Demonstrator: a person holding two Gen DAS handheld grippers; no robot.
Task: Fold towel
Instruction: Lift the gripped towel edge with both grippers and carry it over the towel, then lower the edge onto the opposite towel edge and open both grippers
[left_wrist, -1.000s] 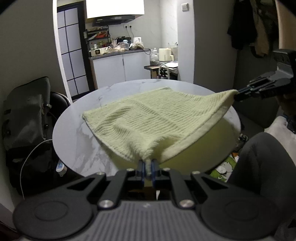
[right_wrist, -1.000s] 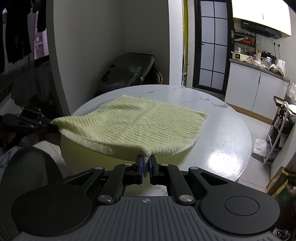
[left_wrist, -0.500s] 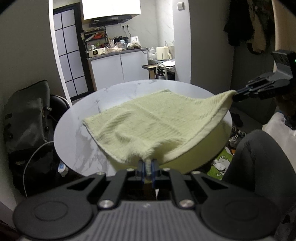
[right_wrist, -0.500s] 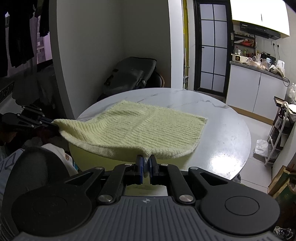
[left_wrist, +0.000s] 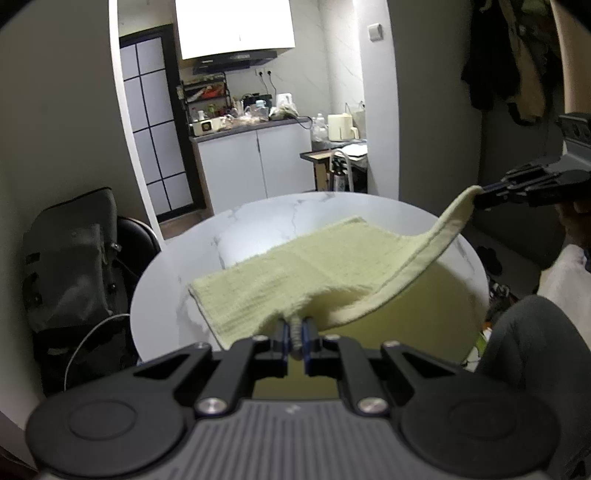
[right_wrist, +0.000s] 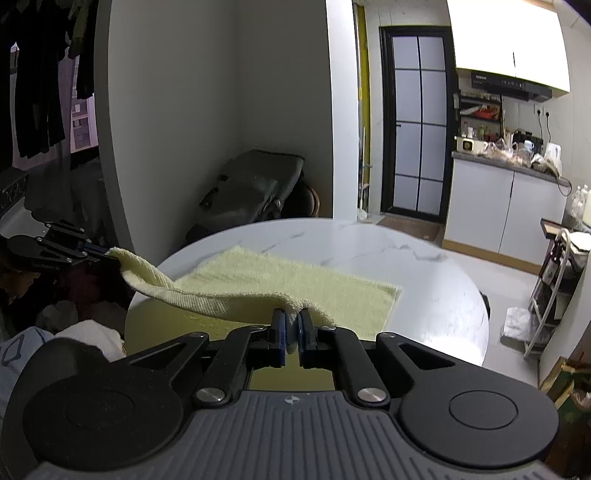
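Note:
A pale yellow-green towel (left_wrist: 310, 266) lies on the round white marble table (left_wrist: 258, 229), its near edge lifted off the table. My left gripper (left_wrist: 294, 334) is shut on one near corner. My right gripper (right_wrist: 291, 328) is shut on the other near corner. Each gripper shows in the other's view, the right one (left_wrist: 480, 197) at the right and the left one (right_wrist: 101, 253) at the left, with the raised hem (right_wrist: 207, 295) stretched between them. The towel's far half (right_wrist: 295, 280) rests flat on the table (right_wrist: 424, 280).
A dark bag on a chair (left_wrist: 74, 258) stands left of the table. Kitchen cabinets (left_wrist: 251, 166) and a small cart (left_wrist: 340, 162) lie beyond it. A person's knee (left_wrist: 528, 350) is at the near right. Clothes hang on the wall (left_wrist: 509, 55).
Both grippers have risen and lifted the towel's near edge higher. The lifted part now arches over the towel and more of the far half lies flat.

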